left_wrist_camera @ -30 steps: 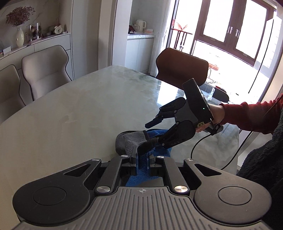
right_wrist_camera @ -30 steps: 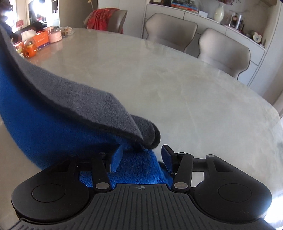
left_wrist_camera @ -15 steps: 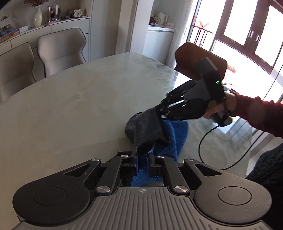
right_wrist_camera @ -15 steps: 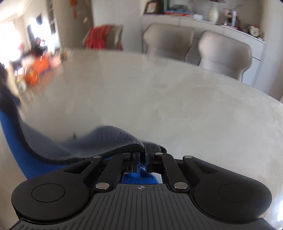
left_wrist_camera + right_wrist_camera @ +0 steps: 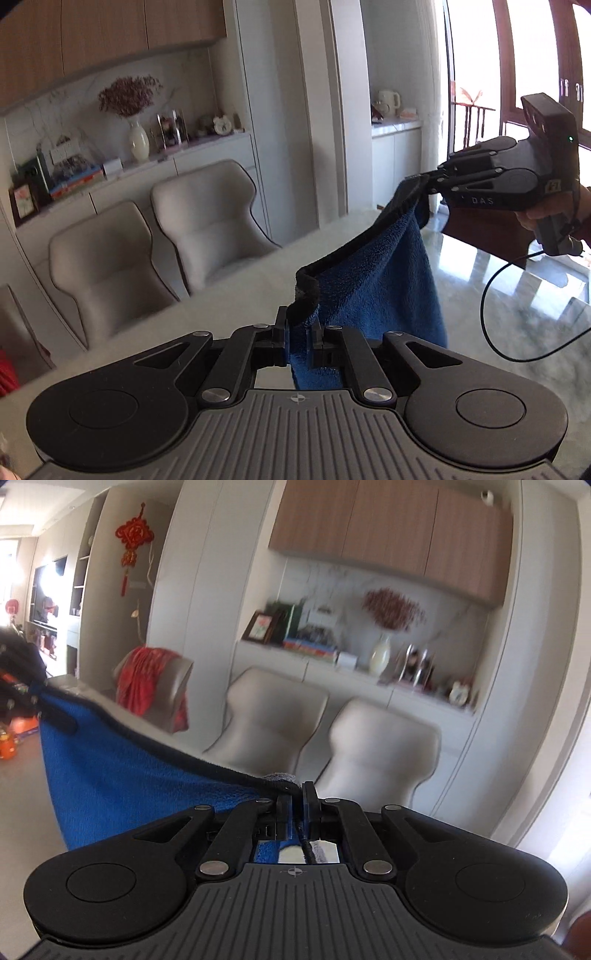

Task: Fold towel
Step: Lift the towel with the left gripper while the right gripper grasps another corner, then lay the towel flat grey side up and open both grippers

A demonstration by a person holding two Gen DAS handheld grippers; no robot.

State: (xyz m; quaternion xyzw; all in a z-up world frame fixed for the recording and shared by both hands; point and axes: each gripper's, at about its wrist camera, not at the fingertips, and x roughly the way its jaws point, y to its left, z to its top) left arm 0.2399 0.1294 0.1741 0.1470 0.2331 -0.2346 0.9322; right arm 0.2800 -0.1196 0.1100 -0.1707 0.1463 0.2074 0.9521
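1. Your right gripper has just clamped onto a corner of the blue towel; a second ago its jaws stood apart around the cloth, and now they are pinched tight on the dark hem.
2. Your left gripper is likewise closed on the towel, gripping the neighbouring corner, as it was a second ago.
3. Both hands have come up since then: the towel, which lay bunched on the marble table, now hangs in the air between the two grippers, its top edge sagging between them.
4. For the fold, that likely means the towel is ready to be spread out and laid flat.
5. The left wrist view shows the table below the hanging cloth and your hand on the right gripper's handle.
6. The right wrist view, blurred, shows no table under the towel but does show the left gripper's fingers at the far corner.
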